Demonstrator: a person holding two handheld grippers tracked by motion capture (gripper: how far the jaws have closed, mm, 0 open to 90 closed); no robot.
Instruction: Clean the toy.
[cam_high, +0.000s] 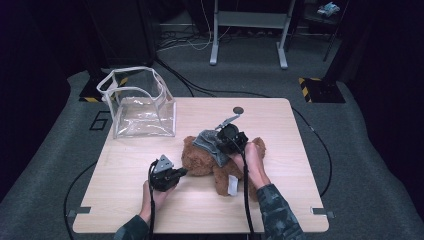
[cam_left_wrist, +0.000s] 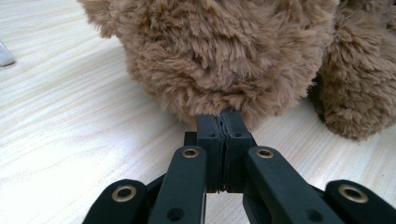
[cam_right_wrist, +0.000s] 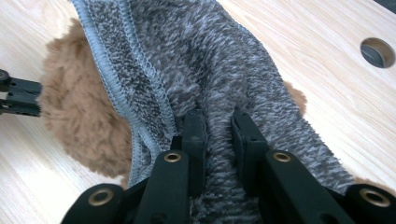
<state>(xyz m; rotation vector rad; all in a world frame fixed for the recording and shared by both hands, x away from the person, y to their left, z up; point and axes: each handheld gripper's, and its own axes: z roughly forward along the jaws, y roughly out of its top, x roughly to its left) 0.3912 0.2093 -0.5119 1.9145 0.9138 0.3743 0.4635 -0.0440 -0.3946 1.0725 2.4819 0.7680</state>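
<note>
— Counter (cam_high: 130, 165)? Pale wood grain, with a round hole (cam_high: 238, 110) near the far edge; grey carpet and cables lie around it.
— Where's the teddy bear (cam_high: 200, 157)?
— Lying mid-counter, a grey knit cloth (cam_high: 212, 142) on it, a clear bag (cam_high: 137, 102) at the far left.
— Tongs?
— Left tongs (cam_left_wrist: 223, 122) are closed, tips in the bear's fur. Right tongs (cam_right_wrist: 219, 126) pinch a fold of the cloth.

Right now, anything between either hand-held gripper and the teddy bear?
Only on the right: the grey cloth lies over the teddy bear, and the right hand-held gripper pinches that cloth. The left hand-held gripper is shut directly on the bear's fur.
</note>
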